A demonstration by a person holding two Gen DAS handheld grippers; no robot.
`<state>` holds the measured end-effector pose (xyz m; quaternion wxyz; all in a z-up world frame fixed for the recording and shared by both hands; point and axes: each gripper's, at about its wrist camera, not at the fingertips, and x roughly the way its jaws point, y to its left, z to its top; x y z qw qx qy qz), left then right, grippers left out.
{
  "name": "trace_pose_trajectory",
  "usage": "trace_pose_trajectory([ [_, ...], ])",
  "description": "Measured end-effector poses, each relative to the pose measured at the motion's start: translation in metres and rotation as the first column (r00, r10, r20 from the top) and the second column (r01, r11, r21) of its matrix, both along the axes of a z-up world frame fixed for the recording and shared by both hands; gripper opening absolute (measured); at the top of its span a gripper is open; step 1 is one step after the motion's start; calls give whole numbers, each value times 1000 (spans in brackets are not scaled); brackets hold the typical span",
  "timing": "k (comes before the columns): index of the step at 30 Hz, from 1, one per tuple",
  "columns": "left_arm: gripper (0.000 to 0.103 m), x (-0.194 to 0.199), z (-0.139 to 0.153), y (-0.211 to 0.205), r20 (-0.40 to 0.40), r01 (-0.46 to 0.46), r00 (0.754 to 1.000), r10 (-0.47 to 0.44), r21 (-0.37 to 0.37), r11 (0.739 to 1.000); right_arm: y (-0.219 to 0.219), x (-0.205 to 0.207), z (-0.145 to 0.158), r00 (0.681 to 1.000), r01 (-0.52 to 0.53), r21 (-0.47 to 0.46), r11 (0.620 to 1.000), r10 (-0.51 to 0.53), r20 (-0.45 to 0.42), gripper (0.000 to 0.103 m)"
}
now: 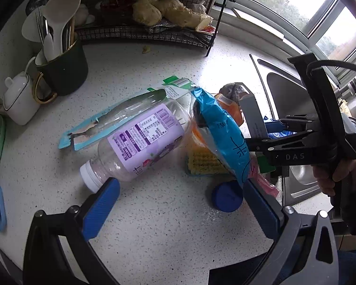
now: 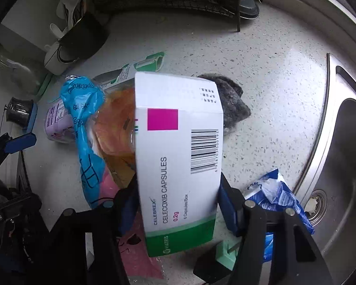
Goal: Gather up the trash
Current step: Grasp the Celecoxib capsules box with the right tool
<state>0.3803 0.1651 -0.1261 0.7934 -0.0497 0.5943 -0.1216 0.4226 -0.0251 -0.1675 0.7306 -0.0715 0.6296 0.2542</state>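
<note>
Right gripper clamps capsule box; sink rim apparently near.

Speckled white-grey countertop; clear bottle w/ purple label & white cap. Blue wrapper w/ dark scribbled lines, yellow ridged sponge, round blue lid, black wire rack. Capsule box is white w/ magenta square, black barcode, green bottom band; gripper pads blue on black frames.
</note>
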Motion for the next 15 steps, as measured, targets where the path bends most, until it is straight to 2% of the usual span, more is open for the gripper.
trace_pose_trajectory([
  [8, 103, -2, 8, -8, 23, 47, 999, -47, 26, 999, 8, -24, 28, 994, -27, -62, 998, 33, 103, 57],
  [15, 103, 4, 16, -1, 38, 160, 986, -163, 82, 984, 2, -37, 57, 987, -25, -86, 996, 38, 157, 57],
])
